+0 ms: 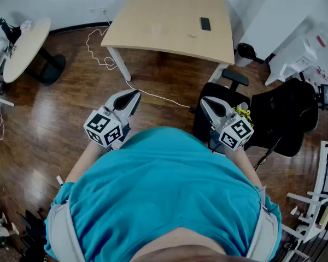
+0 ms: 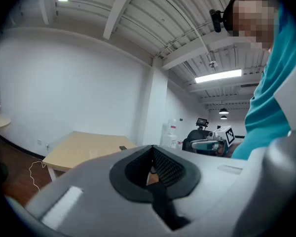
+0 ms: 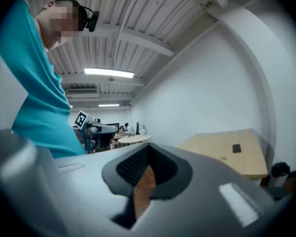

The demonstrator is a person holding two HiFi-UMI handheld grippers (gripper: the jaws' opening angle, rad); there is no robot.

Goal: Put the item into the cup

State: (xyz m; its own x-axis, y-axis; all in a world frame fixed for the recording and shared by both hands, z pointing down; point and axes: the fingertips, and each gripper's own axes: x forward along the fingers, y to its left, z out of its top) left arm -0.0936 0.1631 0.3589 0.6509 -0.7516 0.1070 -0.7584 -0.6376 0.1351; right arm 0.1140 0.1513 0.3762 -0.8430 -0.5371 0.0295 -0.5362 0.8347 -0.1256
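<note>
Dark wood floor (image 1: 49, 130); tan table (image 1: 164, 21) ahead, phone (image 1: 205, 23) on it; black chair (image 1: 287, 119) at right. I hold left gripper (image 1: 134, 94) and right gripper (image 1: 204, 101) at chest, both clenched, empty.

Clear see-through cup (image 1: 156, 30) stands upright near the middle of the light wooden table (image 1: 153, 10). It is very faint against the top, and its material and contents are too small to tell. Small pale item (image 1: 192, 35) lies flat on the same tabletop, to the cup's right and well apart from it, slightly closer to the table's near edge. Its shape and material are too small to tell. The item is outside the cup.
</note>
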